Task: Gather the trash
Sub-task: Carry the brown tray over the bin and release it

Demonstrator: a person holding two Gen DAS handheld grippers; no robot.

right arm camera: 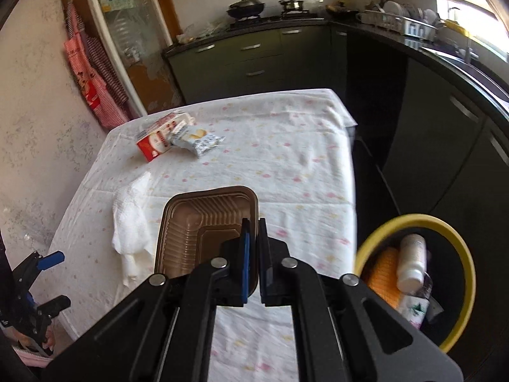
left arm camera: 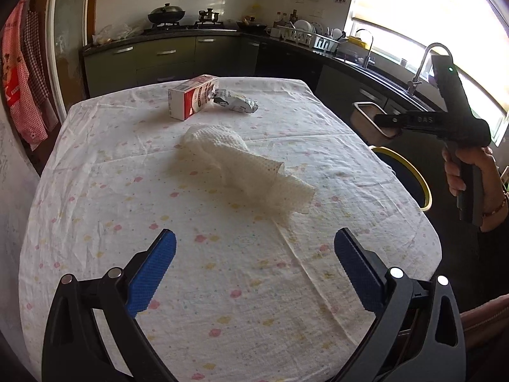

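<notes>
**Brown tray held above the table edge, bin alongside**

Jaws of the right gripper are clamped on the near right rim of a brown plastic tray, which hangs over the flowered tablecloth. In the left wrist view the same tray shows off the table's right side, pinched by the right gripper in a person's hand. Just beside the table's right edge stands a yellow-rimmed bin; inside it lie a white bottle and something orange.

The left gripper hovers over the near part of the cloth, its blue pads spread wide with nothing between them.

On the table, a crumpled white paper towel lies near the middle. Farther back, a red and white carton lies on its side, touching a silvery wrapper to its right.
</notes>
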